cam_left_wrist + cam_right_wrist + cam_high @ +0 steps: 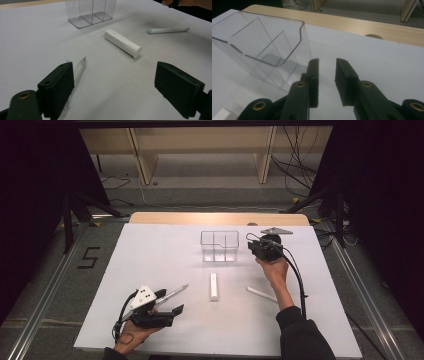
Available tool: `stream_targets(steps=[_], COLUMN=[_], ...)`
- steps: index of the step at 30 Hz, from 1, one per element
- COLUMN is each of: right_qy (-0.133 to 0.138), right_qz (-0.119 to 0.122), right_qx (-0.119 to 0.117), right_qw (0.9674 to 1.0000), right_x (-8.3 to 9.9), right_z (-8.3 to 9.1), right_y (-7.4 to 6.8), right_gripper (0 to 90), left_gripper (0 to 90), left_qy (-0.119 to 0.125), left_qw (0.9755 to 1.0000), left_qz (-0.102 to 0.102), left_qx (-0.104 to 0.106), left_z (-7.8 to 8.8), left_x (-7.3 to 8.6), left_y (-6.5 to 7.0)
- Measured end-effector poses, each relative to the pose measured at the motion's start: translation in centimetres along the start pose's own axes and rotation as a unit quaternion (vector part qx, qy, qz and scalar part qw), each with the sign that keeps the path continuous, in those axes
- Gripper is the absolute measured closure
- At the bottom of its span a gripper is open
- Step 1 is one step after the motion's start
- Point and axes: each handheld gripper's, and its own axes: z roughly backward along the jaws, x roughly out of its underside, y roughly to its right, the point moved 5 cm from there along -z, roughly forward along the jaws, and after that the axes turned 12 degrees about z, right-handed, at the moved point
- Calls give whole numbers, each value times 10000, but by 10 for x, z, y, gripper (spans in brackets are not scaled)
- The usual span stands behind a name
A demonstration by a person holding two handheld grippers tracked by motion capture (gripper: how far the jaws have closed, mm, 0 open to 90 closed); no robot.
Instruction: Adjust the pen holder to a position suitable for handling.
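Observation:
A clear plastic organizer (218, 247) with compartments stands at the table's middle back. My right gripper (257, 244) hovers just to its right. In the right gripper view the jaws (327, 63) stand a narrow gap apart with nothing between them, and the organizer (262, 42) is close on the left. My left gripper (172, 302) rests at the front left, jaws wide open (113, 66) and empty. A clear pen (78, 71) lies beside its left jaw. Ahead of it lie a white capped tube (123, 43) and a white marker (167, 30).
The white table top (150, 260) ends in a wooden strip (220, 218) at the back. The white tube (214, 286) and the white marker (261, 294) lie between the two hands. A cable trails from each gripper.

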Motion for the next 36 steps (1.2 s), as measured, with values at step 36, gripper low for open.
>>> stream_targets(steps=[36], right_qy=[698], right_qz=[199], right_qx=[-1313], right_qw=[9887], right_x=[45], right_z=[101], right_y=[-57], right_gripper=[368], left_gripper=[156], left_qy=[-69], left_qw=[9993], left_qz=[226], left_qx=[-273], left_z=[2], left_x=[-1], left_y=[-16])
